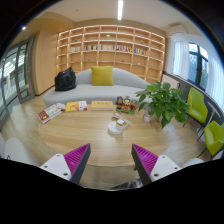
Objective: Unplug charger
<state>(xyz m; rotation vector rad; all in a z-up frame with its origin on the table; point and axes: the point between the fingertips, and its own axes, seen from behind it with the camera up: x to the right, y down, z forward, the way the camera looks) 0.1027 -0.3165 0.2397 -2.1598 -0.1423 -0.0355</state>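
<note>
We hold the hand-held gripper (111, 160) open and empty above the near edge of a round wooden worktop (95, 135). Beyond the worktop, a potted plant (162, 100) stands to its right, a grey sofa (85, 85) and bookshelves (110, 48) behind it. We cannot make out any charger.

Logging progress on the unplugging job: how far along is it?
Nothing looks done. No charger or socket is identifiable. The gripper hovers over the round wooden table, fingers open and empty, with the potted plant and sofa beyond. Finding, gripping and pulling the charger all remain.
</note>
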